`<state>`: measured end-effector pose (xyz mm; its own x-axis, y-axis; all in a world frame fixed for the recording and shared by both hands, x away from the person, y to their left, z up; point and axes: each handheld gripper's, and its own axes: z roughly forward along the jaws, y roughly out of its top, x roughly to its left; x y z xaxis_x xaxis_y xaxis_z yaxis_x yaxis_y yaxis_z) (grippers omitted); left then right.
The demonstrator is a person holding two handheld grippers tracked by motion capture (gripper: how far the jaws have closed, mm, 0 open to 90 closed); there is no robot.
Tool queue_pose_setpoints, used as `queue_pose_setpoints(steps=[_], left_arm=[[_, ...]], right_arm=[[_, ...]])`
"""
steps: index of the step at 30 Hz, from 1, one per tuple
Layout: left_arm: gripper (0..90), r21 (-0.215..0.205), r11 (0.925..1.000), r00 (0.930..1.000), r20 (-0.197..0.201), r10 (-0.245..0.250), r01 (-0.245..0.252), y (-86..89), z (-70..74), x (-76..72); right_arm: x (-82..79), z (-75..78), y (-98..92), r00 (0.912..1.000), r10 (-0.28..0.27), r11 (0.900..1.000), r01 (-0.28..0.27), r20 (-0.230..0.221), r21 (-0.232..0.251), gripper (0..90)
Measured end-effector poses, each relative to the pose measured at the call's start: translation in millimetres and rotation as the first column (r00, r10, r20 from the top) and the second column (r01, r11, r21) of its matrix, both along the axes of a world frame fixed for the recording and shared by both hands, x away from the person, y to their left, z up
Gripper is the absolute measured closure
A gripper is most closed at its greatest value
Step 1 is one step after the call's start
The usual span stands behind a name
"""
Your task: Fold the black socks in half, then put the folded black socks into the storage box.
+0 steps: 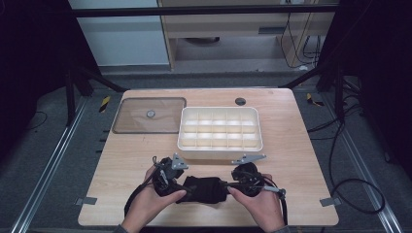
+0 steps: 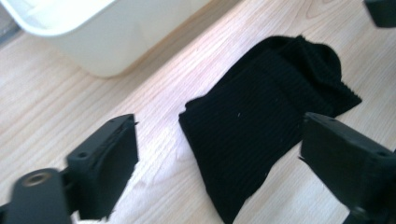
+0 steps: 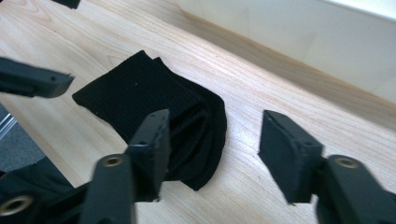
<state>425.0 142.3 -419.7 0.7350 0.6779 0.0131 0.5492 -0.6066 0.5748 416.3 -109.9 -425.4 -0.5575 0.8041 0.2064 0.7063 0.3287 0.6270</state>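
Where it lies, the ribbed sock (image 2: 261, 135) looks folded

A folded sock (image 1: 204, 190) lies flat on the table (image 1: 301, 145) near its front edge, between the left gripper (image 1: 167, 177) on its left and the right gripper (image 1: 245, 178) on its right, with neither gripper's jaws touching it. Just behind the sock stands a compartment tray (image 1: 220, 151), roughly at the table's middle. To the left of the tray, toward the back left corner, its lid (image 1: 149, 115) lies flat on the tabletop, close beside the tray.
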Motion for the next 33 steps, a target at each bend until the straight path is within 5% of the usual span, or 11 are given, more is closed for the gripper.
queue_pose_setpoints(steps=[12, 33], left_arm=[[6.7, -0.027, 0.9995, 0.9996, -0.022, 0.016, -0.016, 18.9, -10.1, 0.0], [18.8, -0.006, 0.9993, 0.9972, -0.066, 0.036, -0.036, 31.3, -28.0, -2.1]], right_arm=[[10.1, 0.7, 13.0, 0.9997, -0.023, 0.999, 0.024, 0.005, -0.033, 28.5], [20.1, -13.5, 25.2, 0.9997, -0.016, 0.999, 0.015, -0.02, -0.029, 42.5]])
